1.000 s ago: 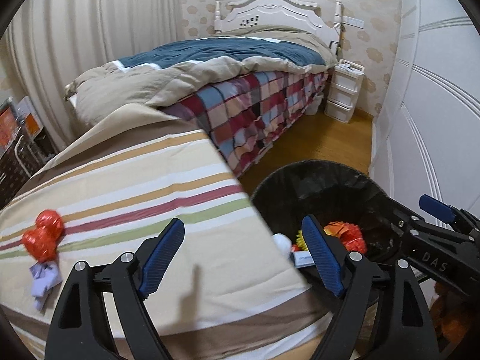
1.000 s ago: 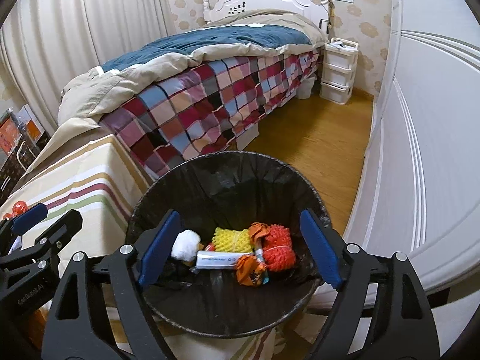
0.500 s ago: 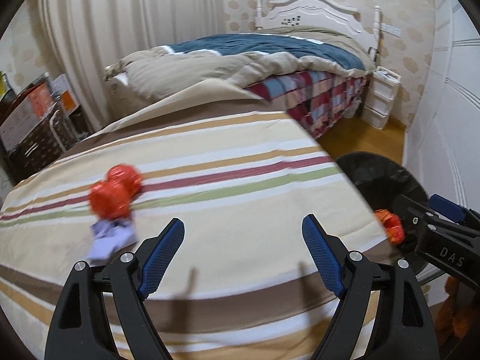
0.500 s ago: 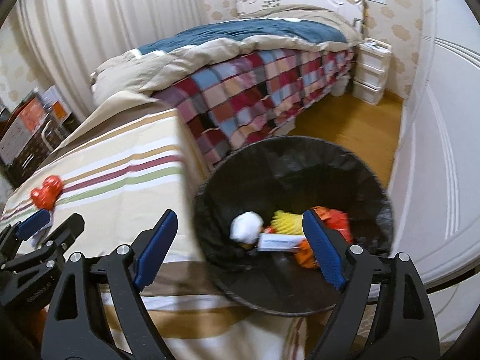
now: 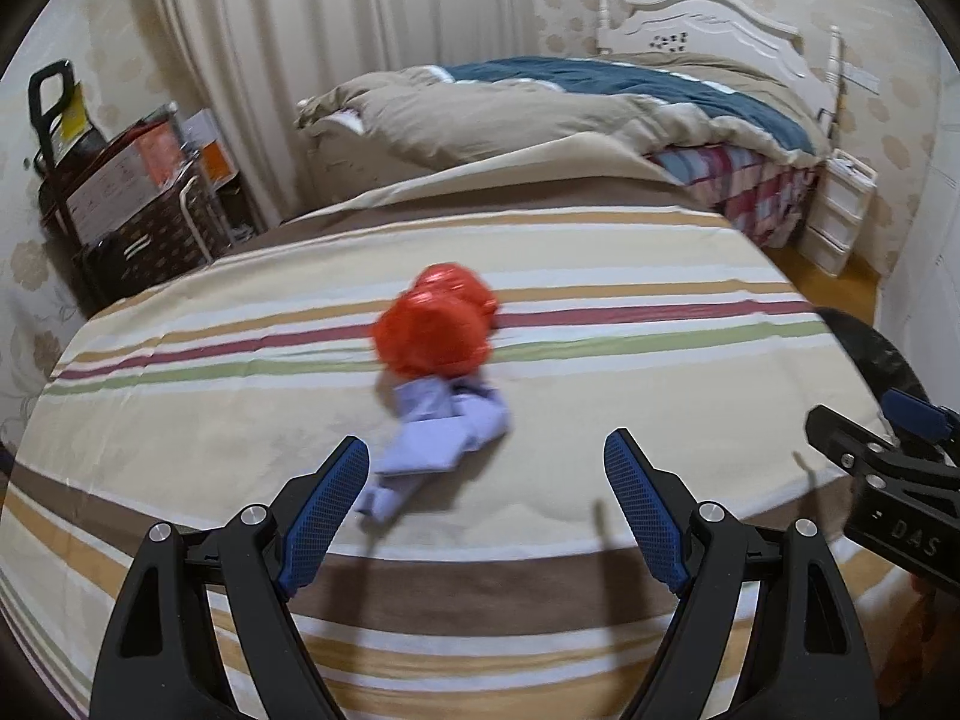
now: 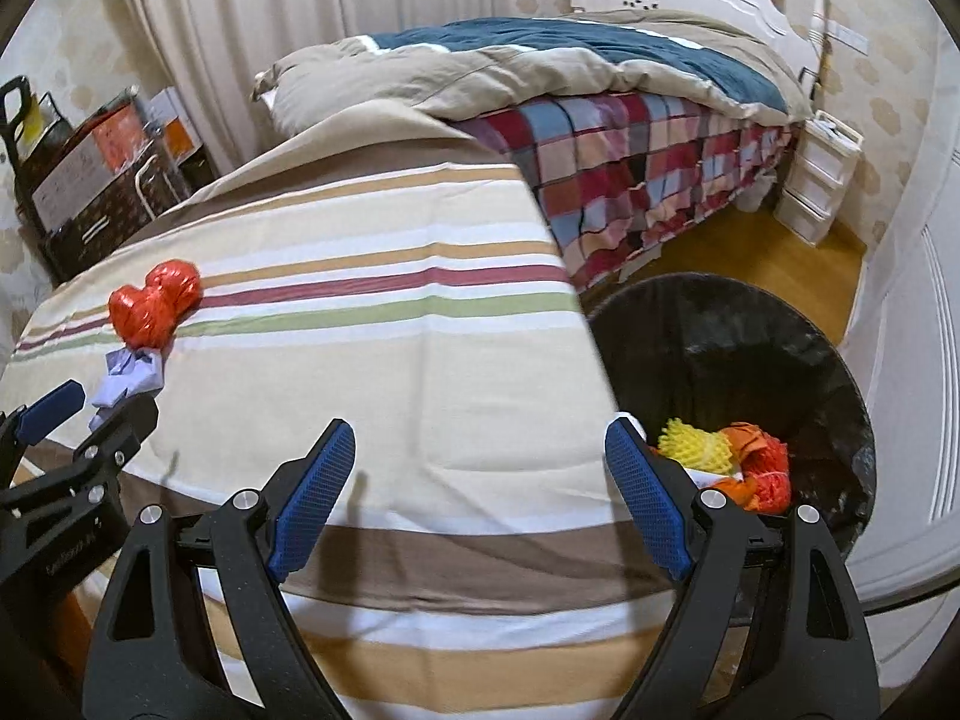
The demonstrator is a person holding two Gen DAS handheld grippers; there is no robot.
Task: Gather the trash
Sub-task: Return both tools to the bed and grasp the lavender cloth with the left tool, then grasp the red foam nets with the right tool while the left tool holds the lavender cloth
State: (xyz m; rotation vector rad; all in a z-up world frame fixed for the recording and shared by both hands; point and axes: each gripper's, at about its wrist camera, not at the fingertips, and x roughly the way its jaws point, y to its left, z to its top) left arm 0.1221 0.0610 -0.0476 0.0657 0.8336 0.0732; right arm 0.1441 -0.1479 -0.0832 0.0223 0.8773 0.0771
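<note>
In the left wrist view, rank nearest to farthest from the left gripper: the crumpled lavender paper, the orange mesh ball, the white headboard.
From the left gripper:
1. Crumpled lavender paper, just ahead on the striped cloth, nearer the left finger.
2. Orange mesh ball, directly behind the paper.
3. White headboard, far right, at the bed's end.

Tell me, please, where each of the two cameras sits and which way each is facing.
Left wrist: on the open left gripper, facing red netting and lilac paper on the striped cloth; right gripper at its right edge.
Right wrist: on the open right gripper, facing the cloth edge and black bin.
Shared: netting, paper, bed.
</note>
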